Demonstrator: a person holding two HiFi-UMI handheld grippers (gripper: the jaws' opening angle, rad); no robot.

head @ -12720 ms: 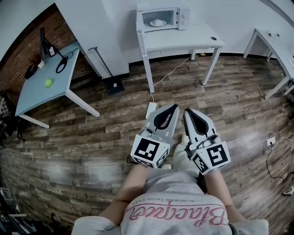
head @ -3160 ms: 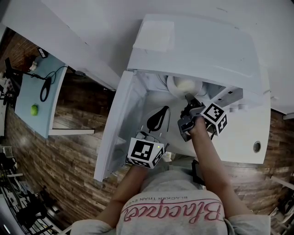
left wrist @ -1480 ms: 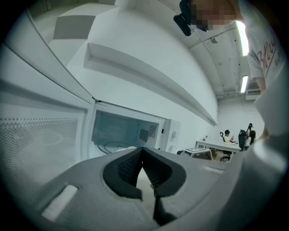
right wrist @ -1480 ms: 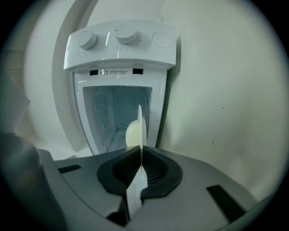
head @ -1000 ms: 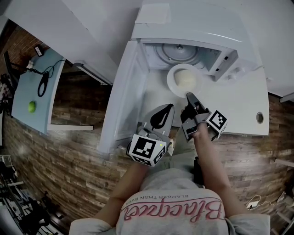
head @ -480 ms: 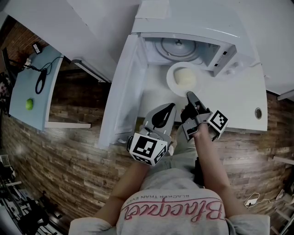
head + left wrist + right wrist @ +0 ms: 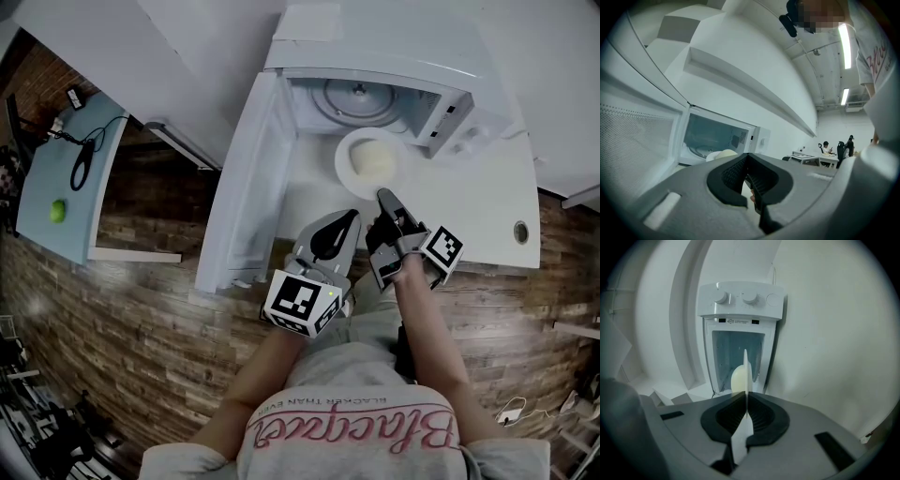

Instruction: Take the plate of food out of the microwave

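Note:
A white plate (image 7: 352, 169) with a pale round bun (image 7: 375, 161) hangs over the white table (image 7: 469, 202), just outside the open microwave (image 7: 375, 56). My right gripper (image 7: 382, 196) is shut on the plate's near rim. In the right gripper view the plate (image 7: 746, 369) stands edge-on between the jaws of the right gripper (image 7: 746, 398), with the bun (image 7: 738, 379) to its left. My left gripper (image 7: 350, 220) hovers to the left of it, shut and holding nothing. The left gripper view shows the left gripper (image 7: 747, 156) with the bun (image 7: 723, 154) beyond it.
The microwave door (image 7: 246, 178) stands swung open to the left. Its glass turntable (image 7: 354, 97) is bare. The table has a cable hole (image 7: 520, 228) at the right. A blue table (image 7: 66, 141) with a green ball (image 7: 58, 211) stands far left on the wood floor.
In the last few seconds the right gripper has drawn the plate out of the microwave and over the table. In the last second it has barely moved. The left gripper has stayed shut.

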